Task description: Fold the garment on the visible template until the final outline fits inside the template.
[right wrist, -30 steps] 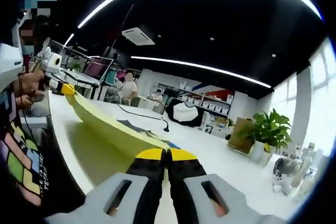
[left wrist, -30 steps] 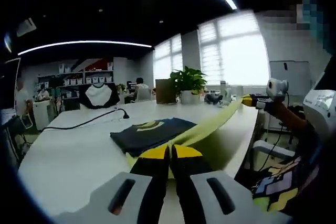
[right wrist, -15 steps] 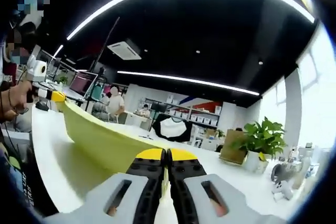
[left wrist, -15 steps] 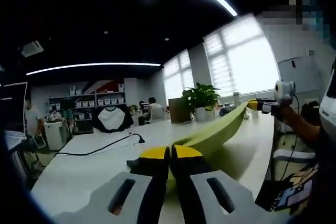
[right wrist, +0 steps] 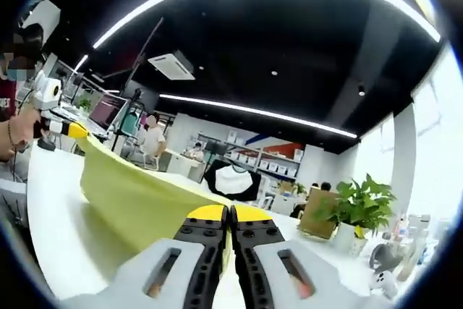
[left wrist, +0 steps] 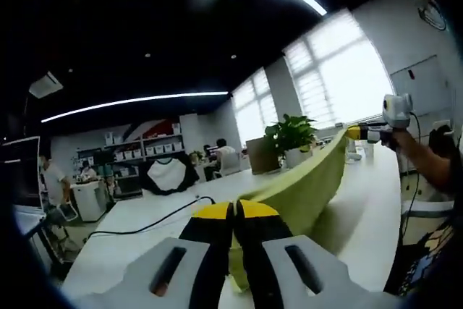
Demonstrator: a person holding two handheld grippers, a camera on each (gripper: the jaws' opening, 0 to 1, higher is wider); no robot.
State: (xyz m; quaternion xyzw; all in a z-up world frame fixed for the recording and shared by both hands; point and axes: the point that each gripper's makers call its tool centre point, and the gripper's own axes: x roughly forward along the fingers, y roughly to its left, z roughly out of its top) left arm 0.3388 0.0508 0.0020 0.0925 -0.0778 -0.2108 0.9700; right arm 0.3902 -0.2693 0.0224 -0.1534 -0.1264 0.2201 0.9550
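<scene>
In the left gripper view the left gripper sits at bottom centre, jaws clamped on one corner of the yellow-green sheet, which stretches taut up to the right, off the white table, to the right gripper at the right edge. In the right gripper view the right gripper is likewise clamped on the sheet, which runs to the upper left, where the left gripper pinches its far corner (one sheet, two grippers). One potted plant stands at right.
</scene>
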